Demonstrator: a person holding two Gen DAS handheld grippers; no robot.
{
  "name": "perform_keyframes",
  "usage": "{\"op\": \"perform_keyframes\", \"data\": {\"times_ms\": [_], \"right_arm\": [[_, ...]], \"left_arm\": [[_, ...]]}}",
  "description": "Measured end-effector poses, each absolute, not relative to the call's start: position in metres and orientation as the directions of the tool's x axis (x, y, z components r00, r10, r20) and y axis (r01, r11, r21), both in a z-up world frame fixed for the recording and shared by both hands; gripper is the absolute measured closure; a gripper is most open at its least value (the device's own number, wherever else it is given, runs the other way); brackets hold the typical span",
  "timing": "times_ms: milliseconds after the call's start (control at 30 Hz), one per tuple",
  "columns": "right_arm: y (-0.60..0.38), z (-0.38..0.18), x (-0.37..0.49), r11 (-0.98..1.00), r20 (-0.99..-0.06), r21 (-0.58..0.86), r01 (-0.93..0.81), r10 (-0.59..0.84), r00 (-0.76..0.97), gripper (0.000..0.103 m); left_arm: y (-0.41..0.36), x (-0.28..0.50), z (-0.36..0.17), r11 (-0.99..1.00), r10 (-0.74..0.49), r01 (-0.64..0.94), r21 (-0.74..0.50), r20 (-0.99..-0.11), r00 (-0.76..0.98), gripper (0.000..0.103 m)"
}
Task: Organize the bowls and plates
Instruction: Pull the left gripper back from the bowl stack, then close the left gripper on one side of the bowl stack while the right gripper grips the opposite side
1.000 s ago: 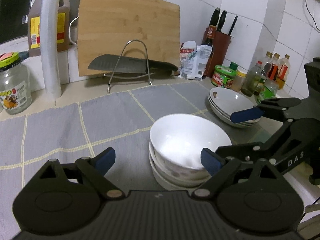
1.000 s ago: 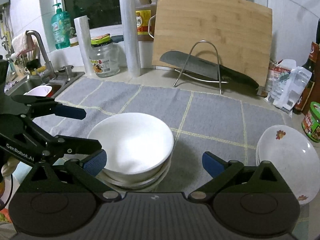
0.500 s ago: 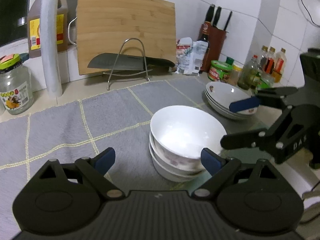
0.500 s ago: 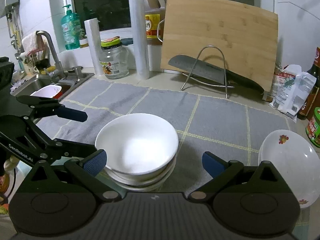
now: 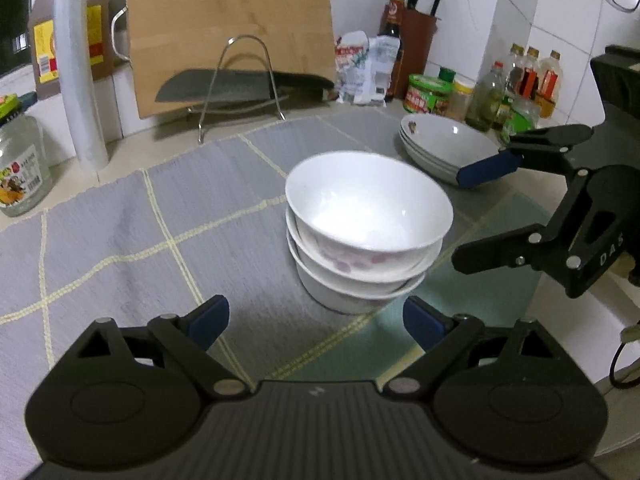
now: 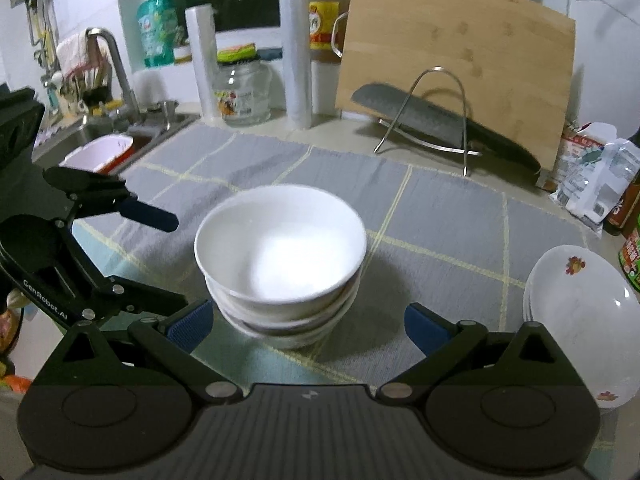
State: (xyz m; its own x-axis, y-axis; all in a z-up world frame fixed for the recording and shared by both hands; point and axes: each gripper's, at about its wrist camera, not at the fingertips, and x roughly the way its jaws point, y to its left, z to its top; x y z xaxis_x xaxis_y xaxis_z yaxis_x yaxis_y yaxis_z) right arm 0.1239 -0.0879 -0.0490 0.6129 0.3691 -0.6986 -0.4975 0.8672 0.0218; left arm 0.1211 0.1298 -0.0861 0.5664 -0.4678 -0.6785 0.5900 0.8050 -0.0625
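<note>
while both grippers hang apart from the crockery, bowls and plates sit stacked on the mat.
item: stack of bowls, nested, mid-mat, top bowl tilted toward 5 o'clock. stack of plates at 2 o'clock of it, near the mat's edge. left gripper spread, jaws have just been widening, nothing between them, bowls just ahead at 12 o'clock. right gripper spread likewise, empty, bowls ahead at 12 o'clock. hazard, judged: the uneven top bowl could slide or tip the stack if a finger clips its rim; the two grippers, close together, could knock one another.
</note>
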Motion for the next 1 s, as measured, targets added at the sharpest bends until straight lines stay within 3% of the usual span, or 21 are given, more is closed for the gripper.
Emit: {"op": "perform_keyframes", "data": {"times_ms": [433, 933, 1000], "right_arm": [[-0.09, -0.1, 0.145, 0.881, -0.8, -0.01, -0.472, 0.277, 0.533, 0.0], [-0.092, -0.118, 0.156, 0.833, -0.821, -0.033, -0.552, 0.292, 0.49, 0.0], [-0.092, -0.117, 0.157, 0.818, -0.819, -0.032, -0.574, 0.307, 0.485, 0.0]], "left_arm": [[0.111, 0.13, -0.116, 0.79, -0.448, 0.611, -0.052, -0.729, 0.517, 0.009], [0.089, 0.14, -0.131, 0.78, -0.4, 0.625, 0.016, -0.756, 0.519, 0.009], [0.087, 0.141, -0.133, 0.782, -0.387, 0.622, 0.031, -0.759, 0.524, 0.004]]}}
